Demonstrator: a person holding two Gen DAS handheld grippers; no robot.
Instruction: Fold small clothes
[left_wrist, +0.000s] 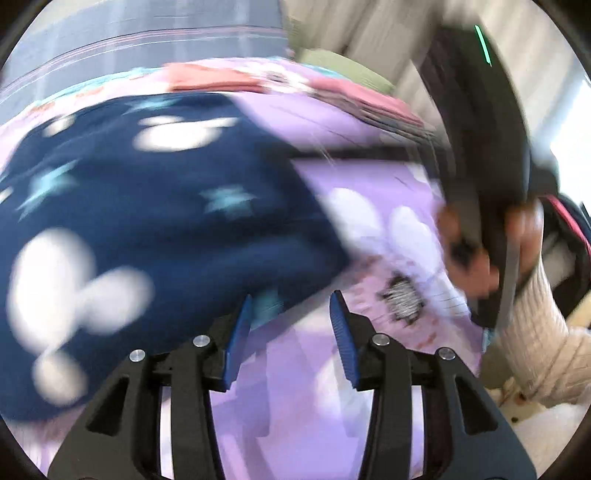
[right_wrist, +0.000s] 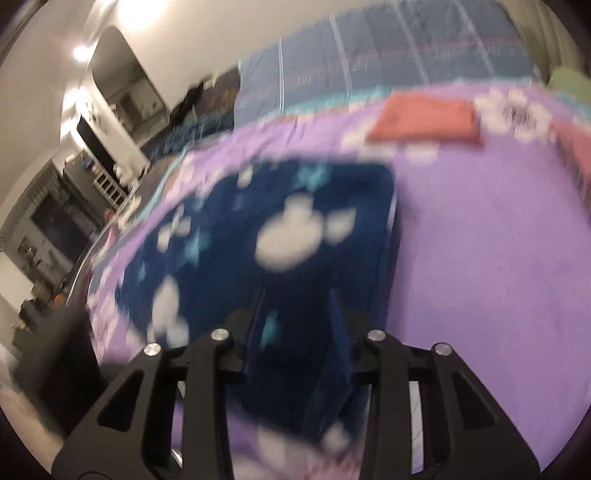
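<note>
A navy garment (left_wrist: 147, 203) with white mouse-head shapes and teal stars lies spread on a purple bedsheet (left_wrist: 369, 155). My left gripper (left_wrist: 291, 306) hangs open just off its right edge, and only sheet shows between the blue pads. A hand (left_wrist: 476, 251) in a cream knit sleeve holds the other gripper's dark body at the right. In the right wrist view, which is blurred, the garment (right_wrist: 295, 206) fills the middle. My right gripper (right_wrist: 299, 306) is over its near part with the jaws apart and navy cloth showing in the gap.
A folded coral garment (right_wrist: 424, 118) lies at the back of the bed, and another reddish folded piece (right_wrist: 576, 155) at the far right. Blue-grey striped bedding (right_wrist: 388, 55) rises behind. Shelves and dark furniture (right_wrist: 55, 229) stand off the bed's left side. Bare purple sheet (right_wrist: 480, 240) spreads right of the garment.
</note>
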